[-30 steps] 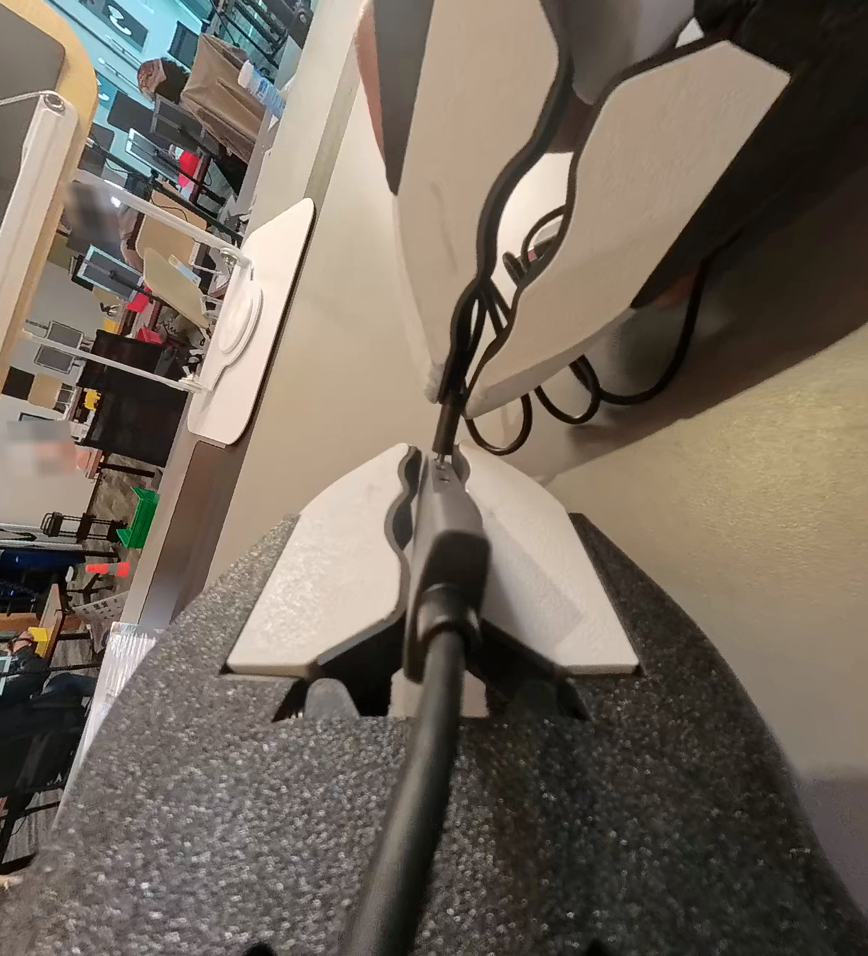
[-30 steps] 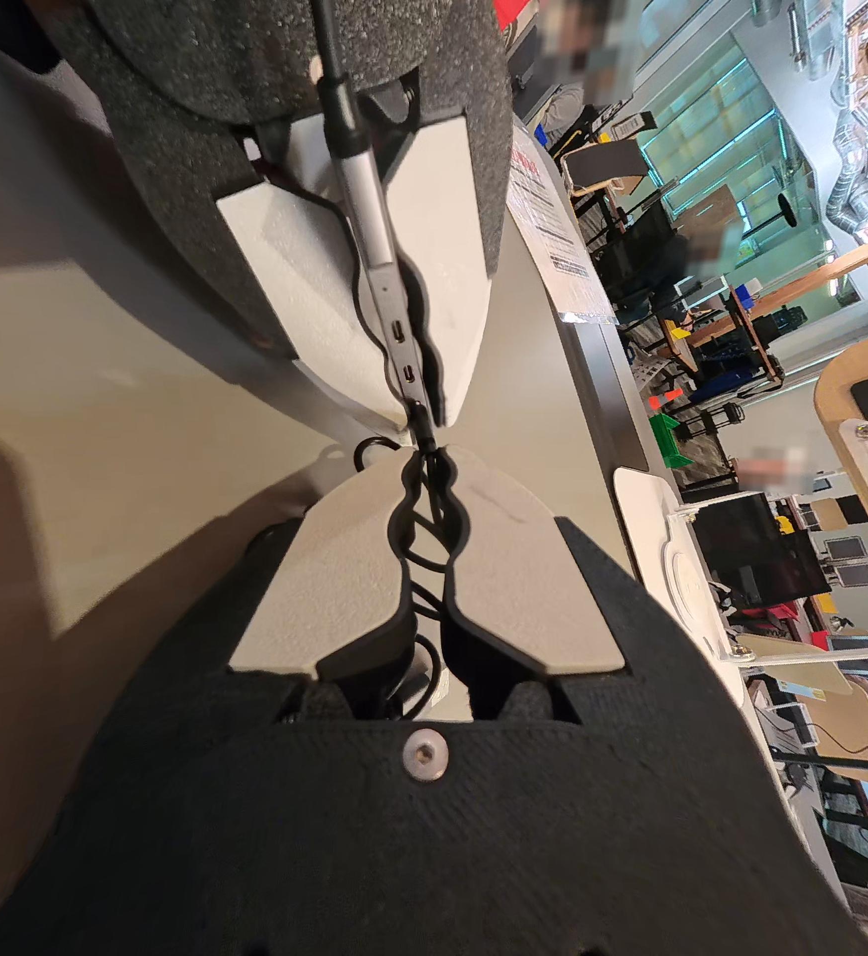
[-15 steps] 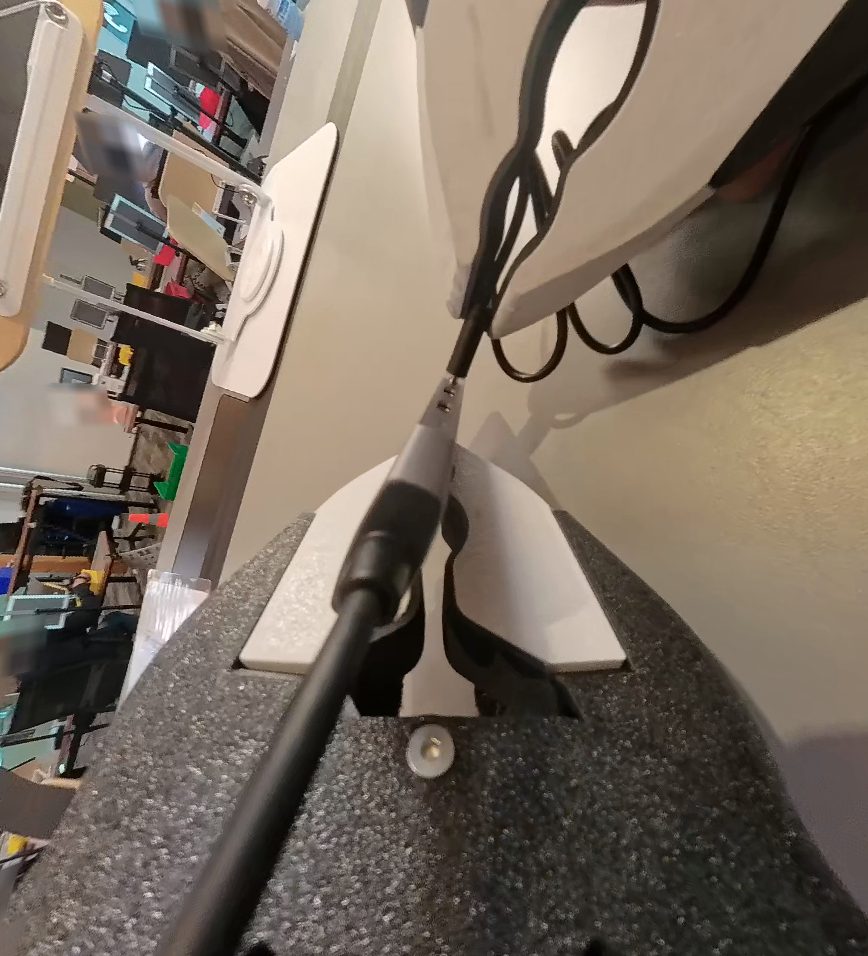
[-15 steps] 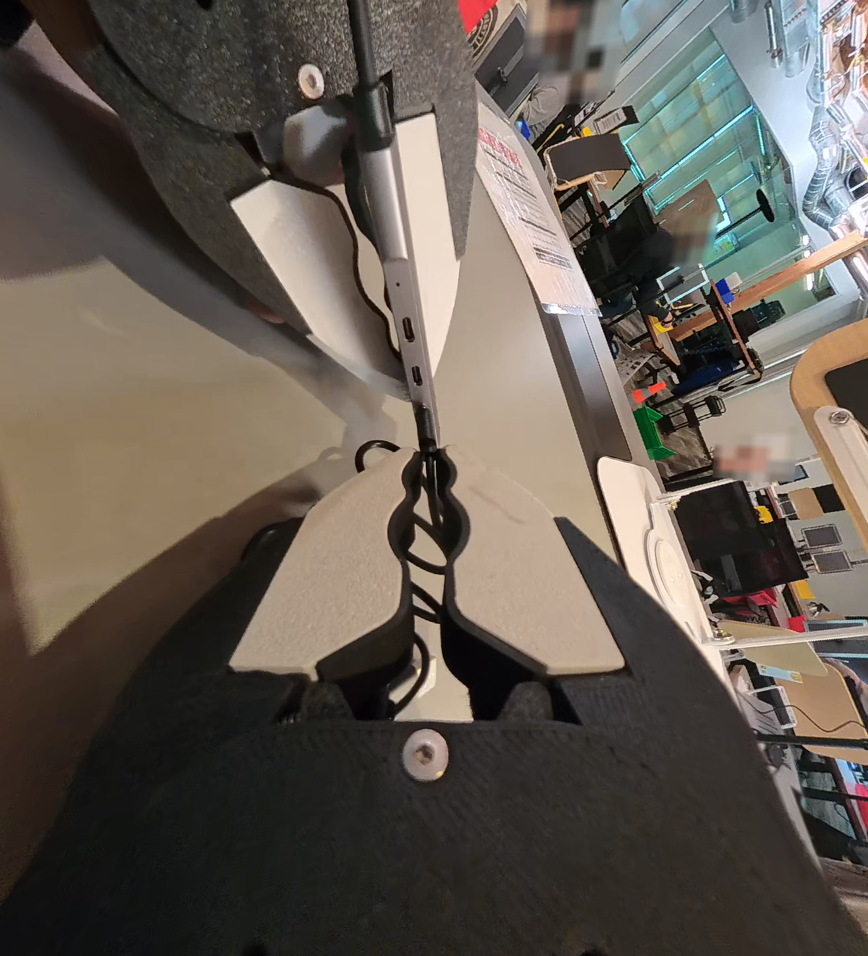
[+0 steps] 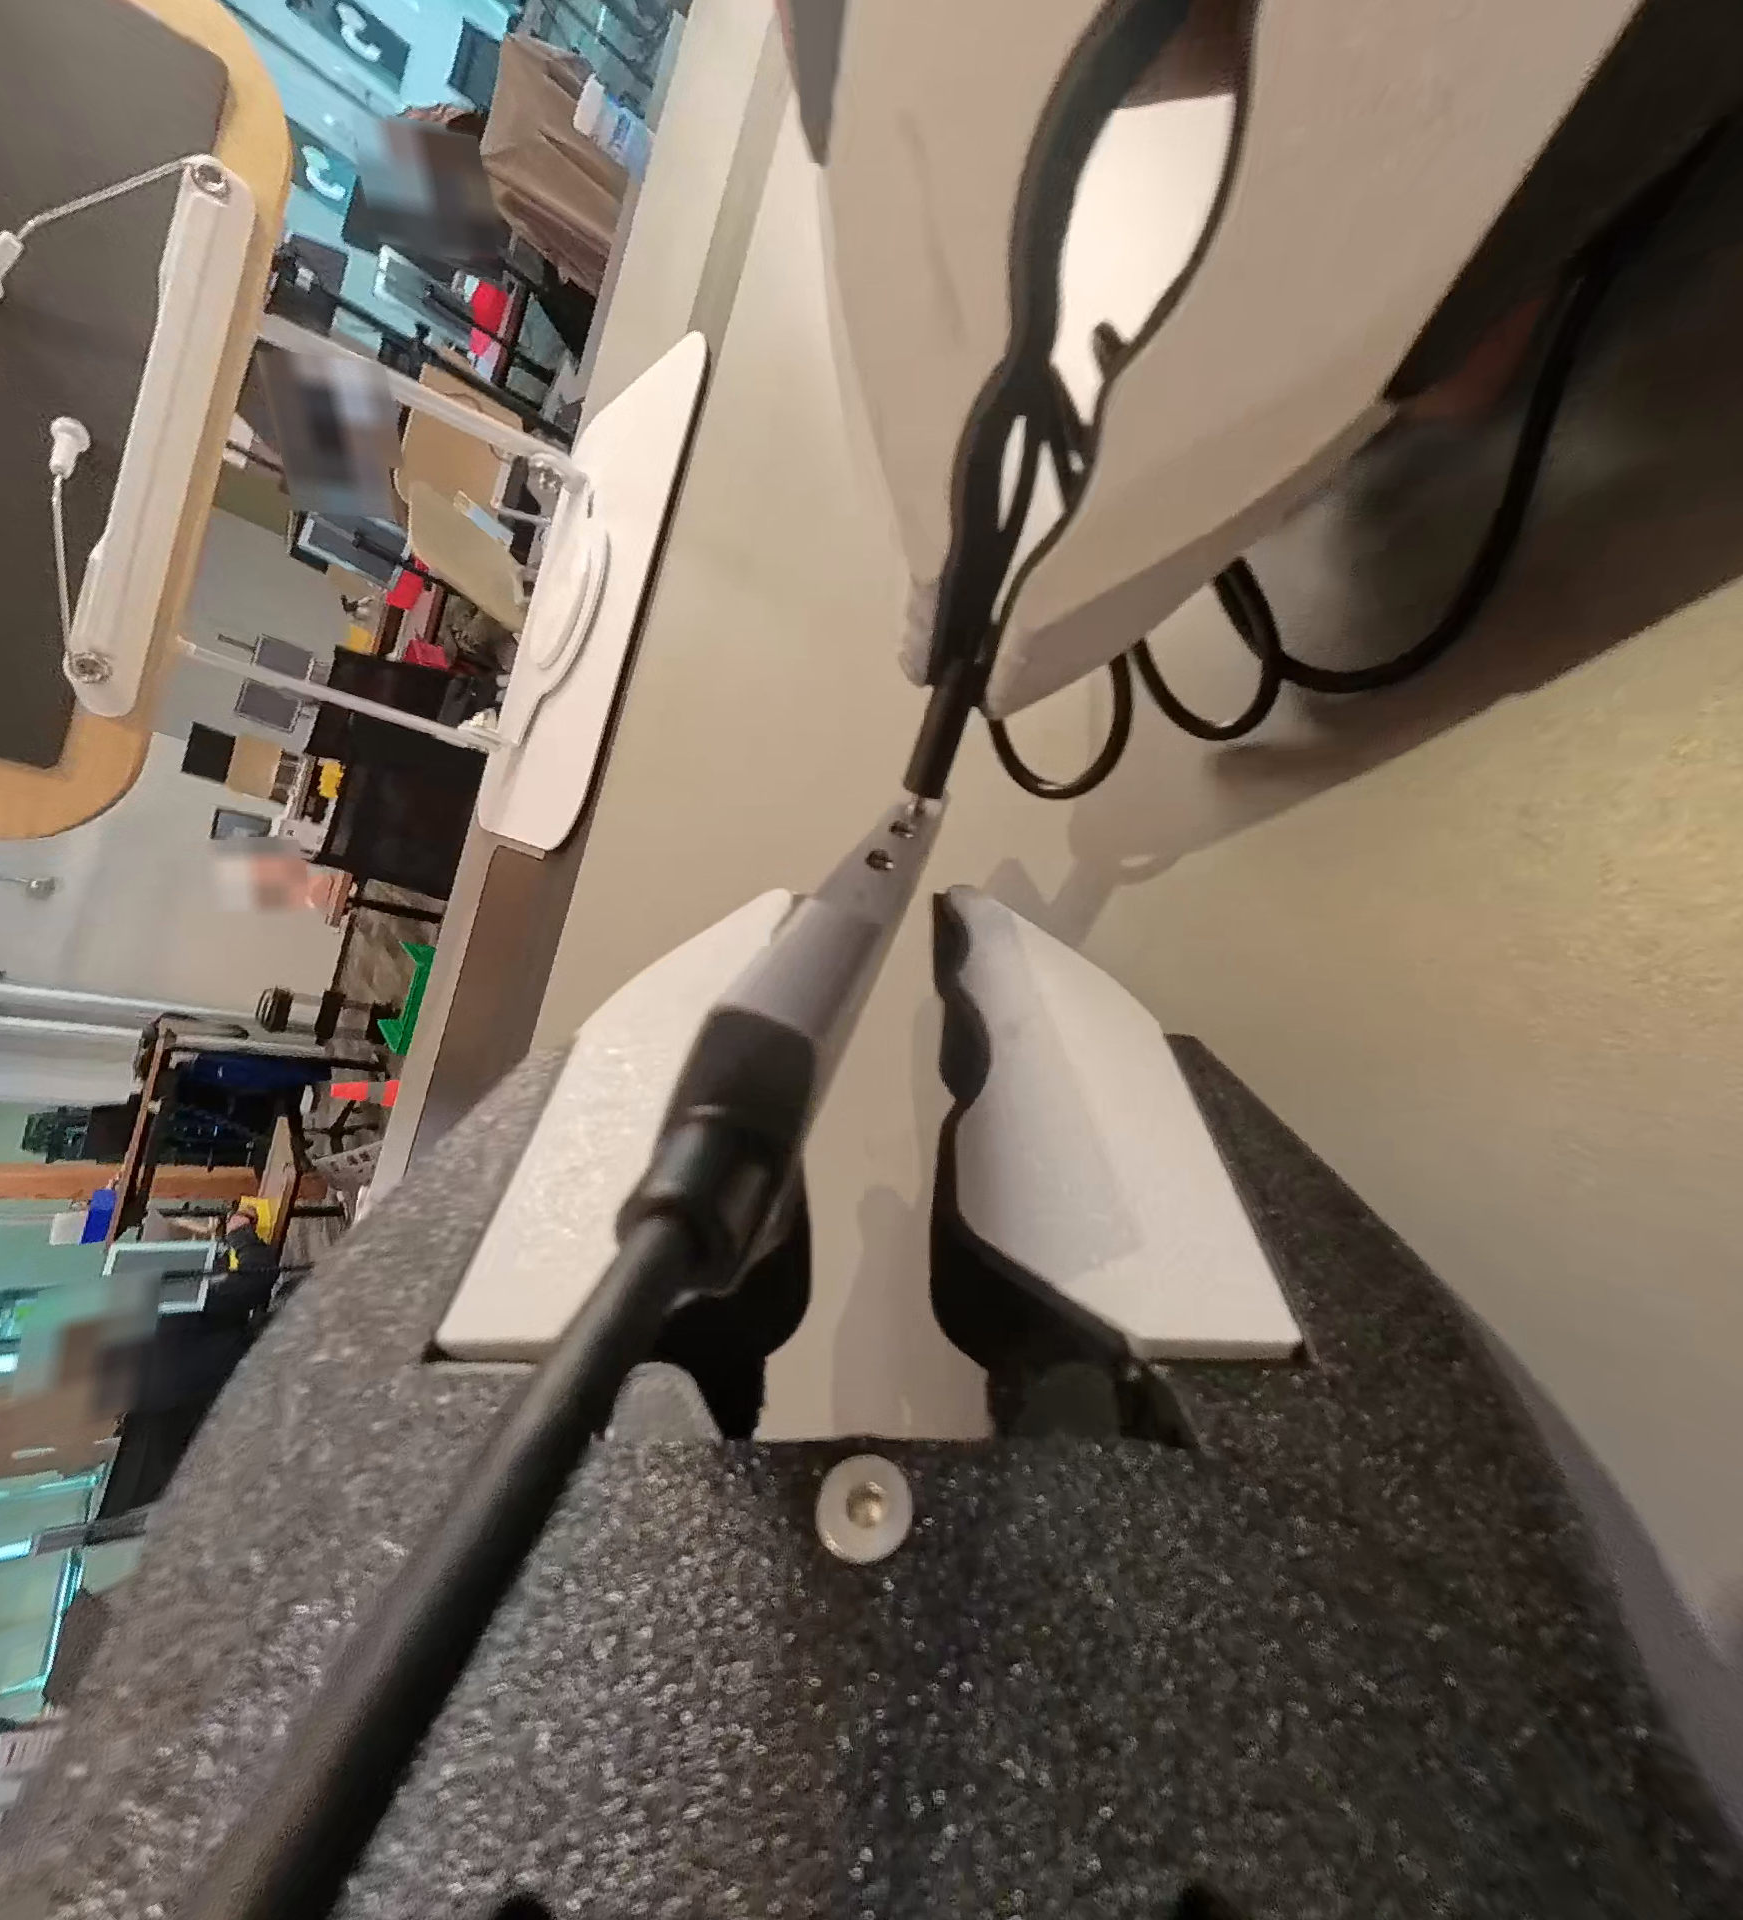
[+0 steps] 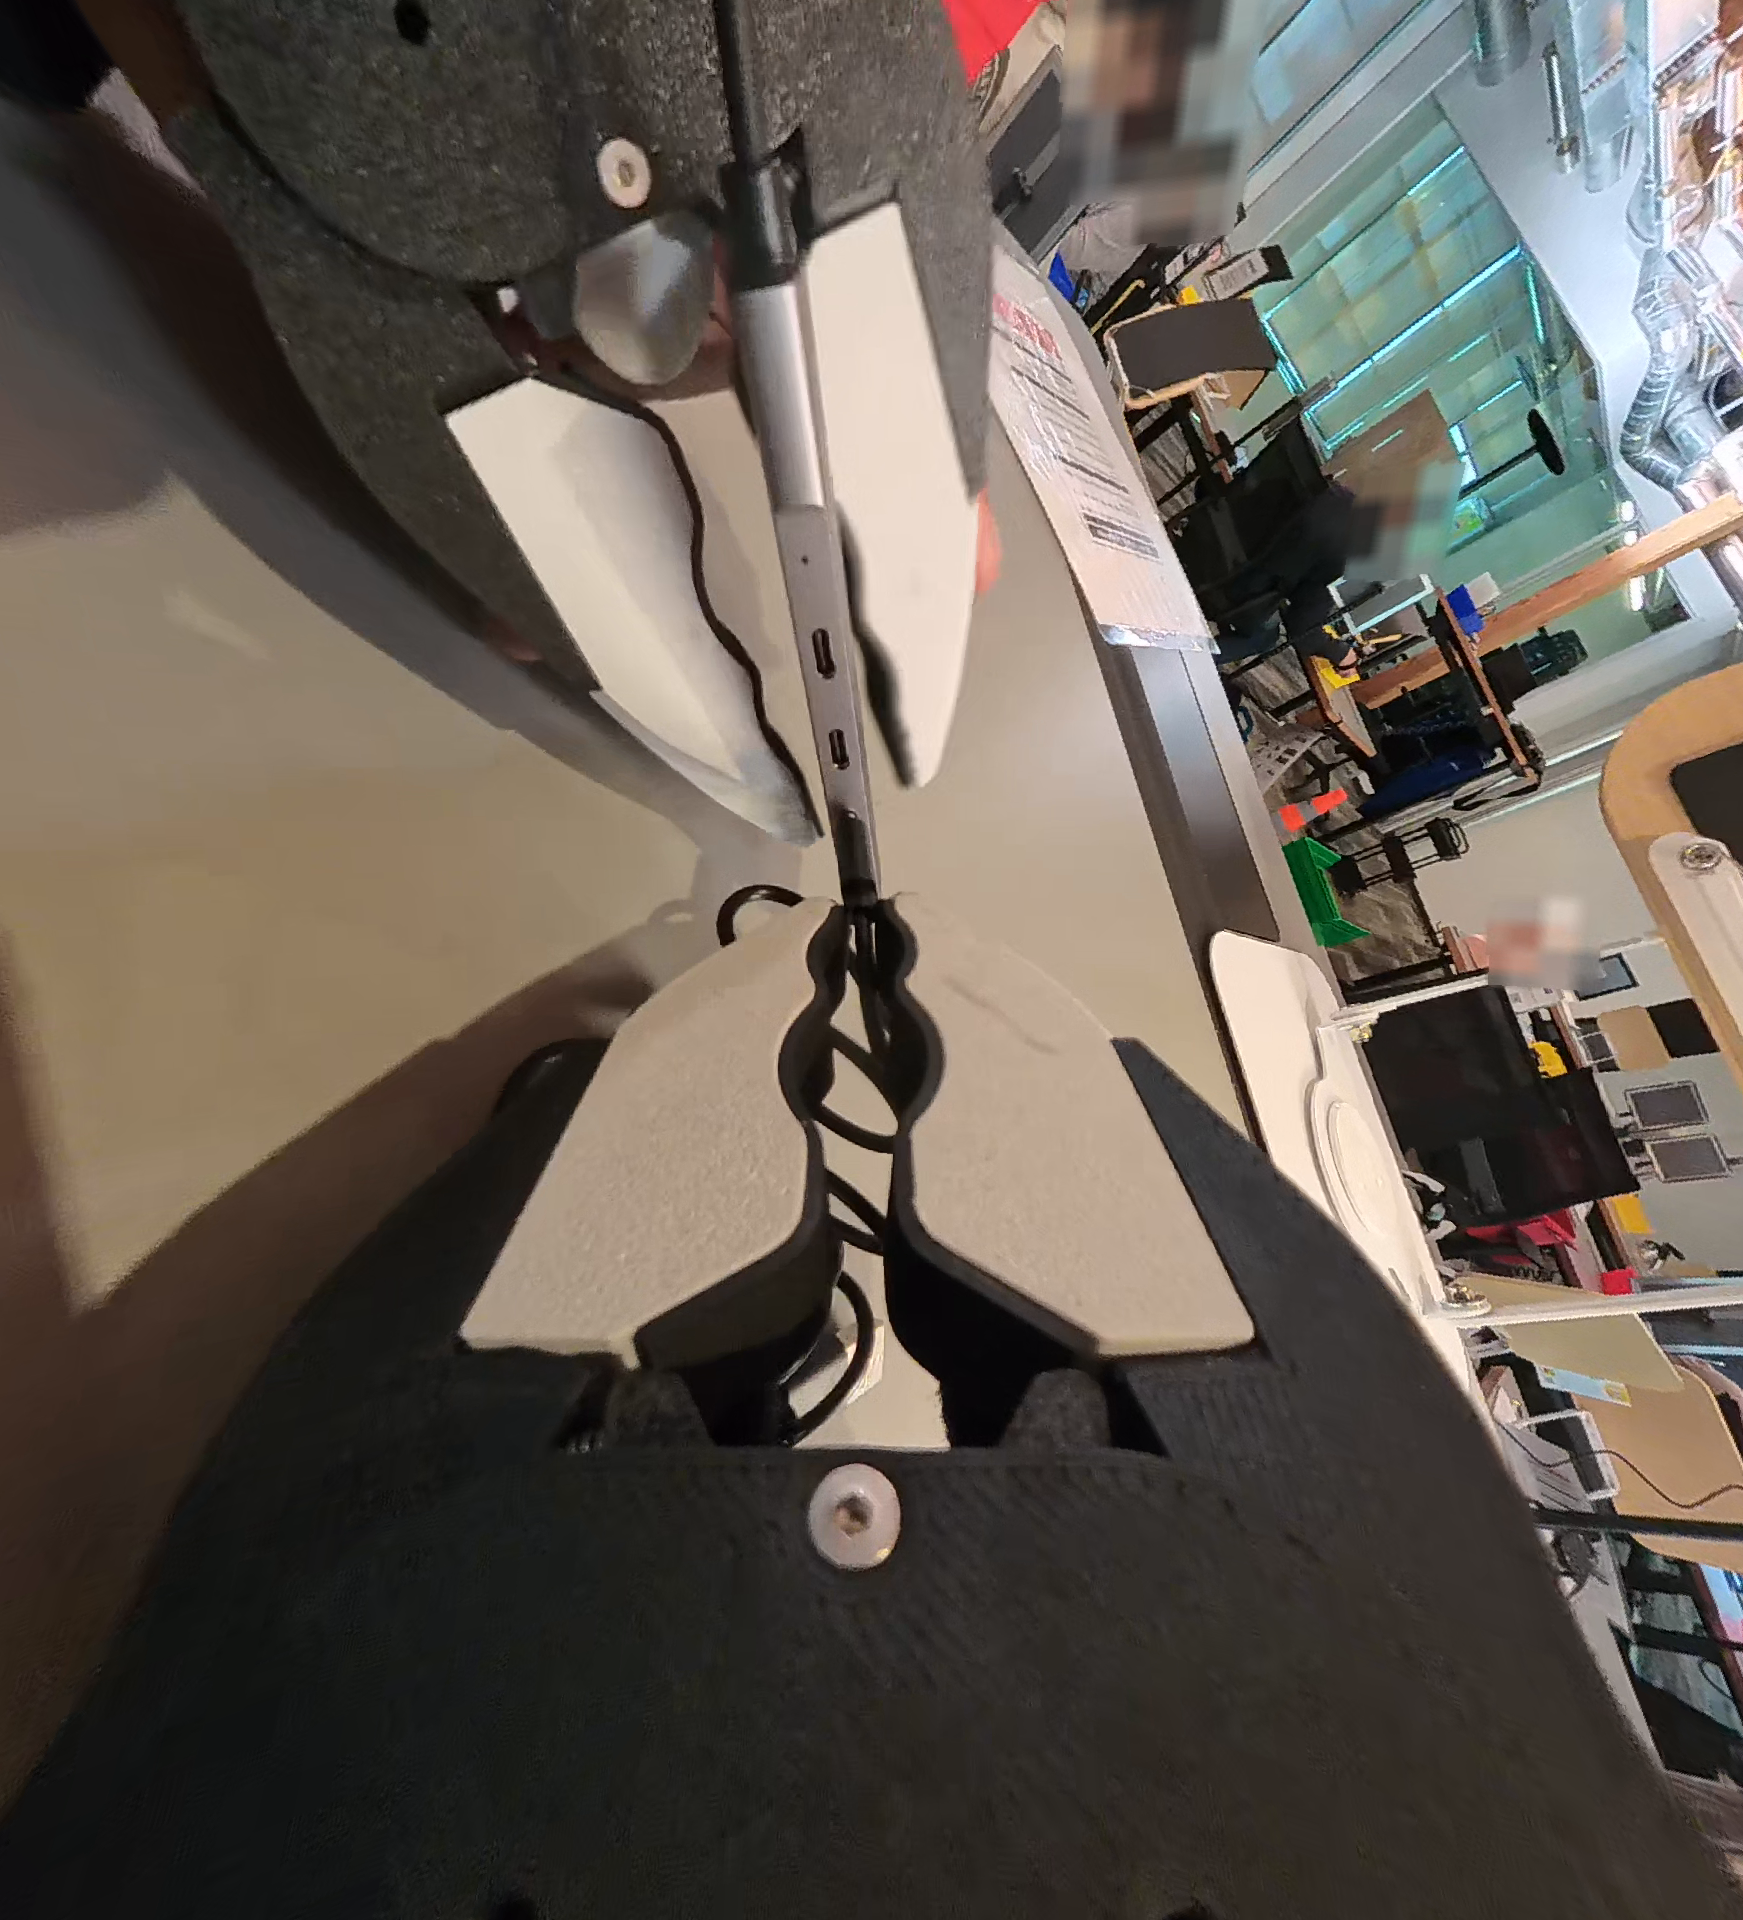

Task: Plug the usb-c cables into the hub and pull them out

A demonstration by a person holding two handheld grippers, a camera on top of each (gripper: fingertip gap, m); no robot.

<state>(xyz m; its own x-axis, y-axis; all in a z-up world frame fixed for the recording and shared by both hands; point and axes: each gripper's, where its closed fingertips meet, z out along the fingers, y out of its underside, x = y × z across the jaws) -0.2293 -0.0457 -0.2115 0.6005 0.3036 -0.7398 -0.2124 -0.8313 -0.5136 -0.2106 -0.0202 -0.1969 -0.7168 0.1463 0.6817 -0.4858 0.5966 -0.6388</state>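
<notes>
The slim grey hub [image 5: 846,904] [image 6: 813,623] has its thick black lead running back over my left gripper's body. My left gripper [image 5: 867,904] is open. The hub lies slanted across its left finger and is not clamped. In the right wrist view the hub sits loosely between the left gripper's white fingers [image 6: 898,499]. A black USB-C plug [image 5: 934,727] [image 6: 856,847] is seated in the hub's end port. My right gripper [image 6: 867,920] [image 5: 955,644] is shut on the thin black cable just behind that plug. Two side ports on the hub are empty.
The beige table [image 5: 1469,987] is close under both grippers. Loops of black cable [image 5: 1199,696] lie on it below the right gripper. A white flat stand base [image 5: 597,582] [image 6: 1293,1091] and a paper sheet [image 6: 1085,468] sit near the table's far edge. Left and right tips are no more than a few centimetres apart.
My left gripper's jaws were shut on the hub and have opened. The hub has swung out of the clamp and onto the left finger. The right gripper stays shut on the cable.
</notes>
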